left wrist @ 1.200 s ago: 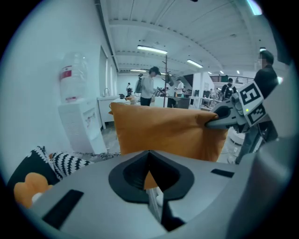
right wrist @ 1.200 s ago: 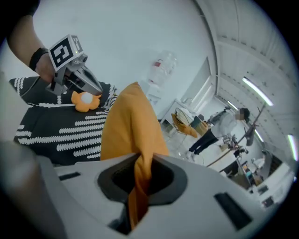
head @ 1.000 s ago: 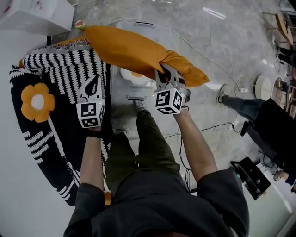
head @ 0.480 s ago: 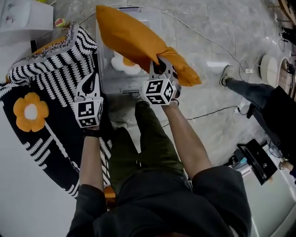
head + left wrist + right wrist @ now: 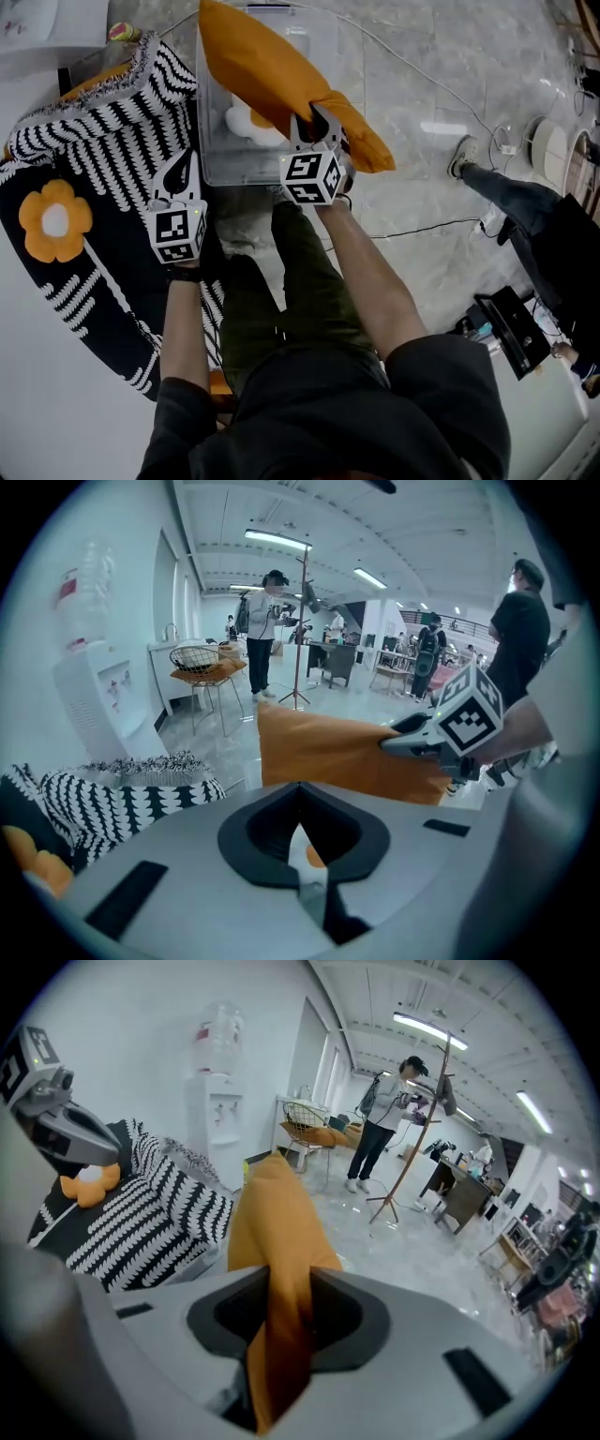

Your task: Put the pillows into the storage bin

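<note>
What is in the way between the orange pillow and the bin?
Nothing visible blocks it. The orange pillow hangs right over the bin, which has no lid on top. A white and yellow pillow already lies inside, but it sits low and leaves room.

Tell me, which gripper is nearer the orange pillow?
Right. The right gripper has the orange pillow between its jaws, which have just been opening; the left gripper sits apart.

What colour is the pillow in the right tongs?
Plain orange; the pillow shows best in the head view.
</note>
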### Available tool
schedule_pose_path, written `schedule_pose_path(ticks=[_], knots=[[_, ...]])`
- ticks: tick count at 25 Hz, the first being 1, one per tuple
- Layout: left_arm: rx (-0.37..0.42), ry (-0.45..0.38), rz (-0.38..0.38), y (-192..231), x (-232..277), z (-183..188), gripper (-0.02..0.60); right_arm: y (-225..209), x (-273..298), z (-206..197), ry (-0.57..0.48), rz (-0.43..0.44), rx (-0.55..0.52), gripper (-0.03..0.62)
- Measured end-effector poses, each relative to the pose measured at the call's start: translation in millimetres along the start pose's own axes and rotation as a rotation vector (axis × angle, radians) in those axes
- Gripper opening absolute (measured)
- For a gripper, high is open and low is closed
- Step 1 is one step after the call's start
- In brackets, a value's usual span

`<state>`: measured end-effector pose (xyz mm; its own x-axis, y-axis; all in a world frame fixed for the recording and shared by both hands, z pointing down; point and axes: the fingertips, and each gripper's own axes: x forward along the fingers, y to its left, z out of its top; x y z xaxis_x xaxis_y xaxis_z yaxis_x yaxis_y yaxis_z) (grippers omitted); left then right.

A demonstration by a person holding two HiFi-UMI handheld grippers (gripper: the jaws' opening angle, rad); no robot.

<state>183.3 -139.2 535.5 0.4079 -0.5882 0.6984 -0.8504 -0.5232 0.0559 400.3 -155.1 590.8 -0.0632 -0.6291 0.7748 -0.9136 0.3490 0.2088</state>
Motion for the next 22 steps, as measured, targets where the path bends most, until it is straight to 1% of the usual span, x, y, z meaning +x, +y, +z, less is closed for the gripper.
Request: schedule_pose_path(ticks=[3, 5, 7, 12, 16, 21, 22], knots=[[-0.009, 0.009, 0.003, 0, 0, -5, 0.004, 6, 8, 11, -0.025, 0.019, -0.01, 0.121], [-0.011, 0.011, 0.006, 3, 0, -5, 0.003, 5, 9, 23, -0.053, 0.011, -0.017, 0.1], [-0.013, 0.009, 0.013, 9, 2, -3, 0.005, 4, 10, 33, -0.071, 0.011, -0.02, 0.098], [-0.021, 0.005, 0.038, 19, -2, 7, 0.003, 8, 5, 28, -0.055, 0.048, -0.052, 0.098], [-0.036, -0.008, 0.063, 28, -8, 14, 0.003, 6, -2, 27, -0.053, 0.059, -0.076, 0.098], [-0.06, -0.024, 0.097, 39, -21, 27, 0.003, -1, -7, 43, -0.061, 0.069, -0.112, 0.1], [-0.068, -0.03, 0.106, 42, -27, 29, 0.005, 1, -8, 48, -0.064, 0.078, -0.123, 0.109]])
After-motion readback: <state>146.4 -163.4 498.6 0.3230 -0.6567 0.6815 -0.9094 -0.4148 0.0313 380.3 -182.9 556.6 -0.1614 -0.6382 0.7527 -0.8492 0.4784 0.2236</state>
